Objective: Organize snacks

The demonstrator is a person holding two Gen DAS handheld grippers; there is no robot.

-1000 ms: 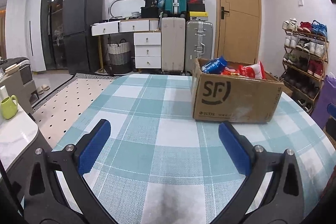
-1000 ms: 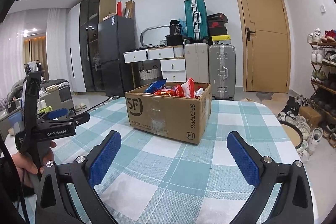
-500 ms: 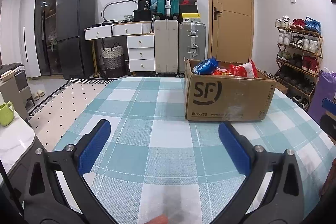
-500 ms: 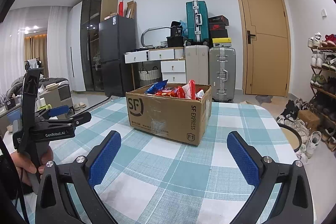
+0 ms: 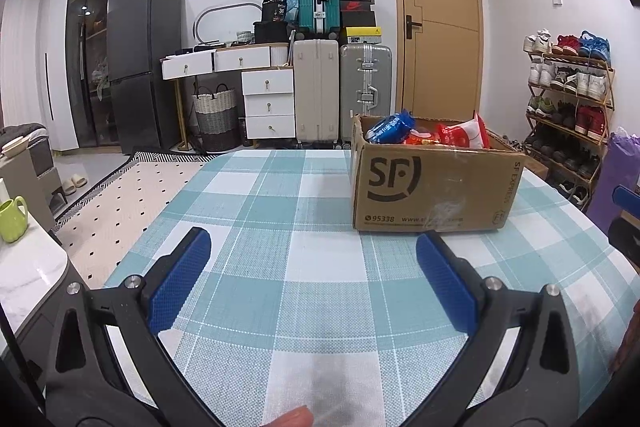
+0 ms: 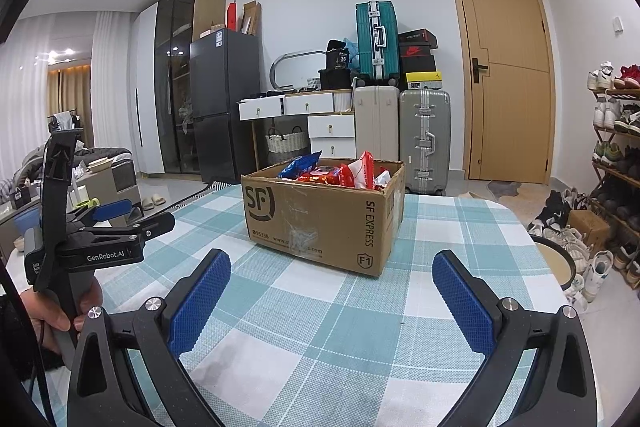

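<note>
Right now you hold both the left gripper [image 5: 312, 279] and right gripper [image 6: 330, 297] with fingers spread wide and empty above the checked table [image 6: 460, 223], likely ready to reach the snack-filled brown cardboard box [image 6: 320, 215] standing ahead.

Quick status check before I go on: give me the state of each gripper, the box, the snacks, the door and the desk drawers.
left gripper: open, empty, above the table
right gripper: open, empty
cardboard box: top open, upright on the tablecloth
snack packets: piled inside the box, sticking above its rim
door: closed
desk drawers: top-left one pulled out, others shut
</note>
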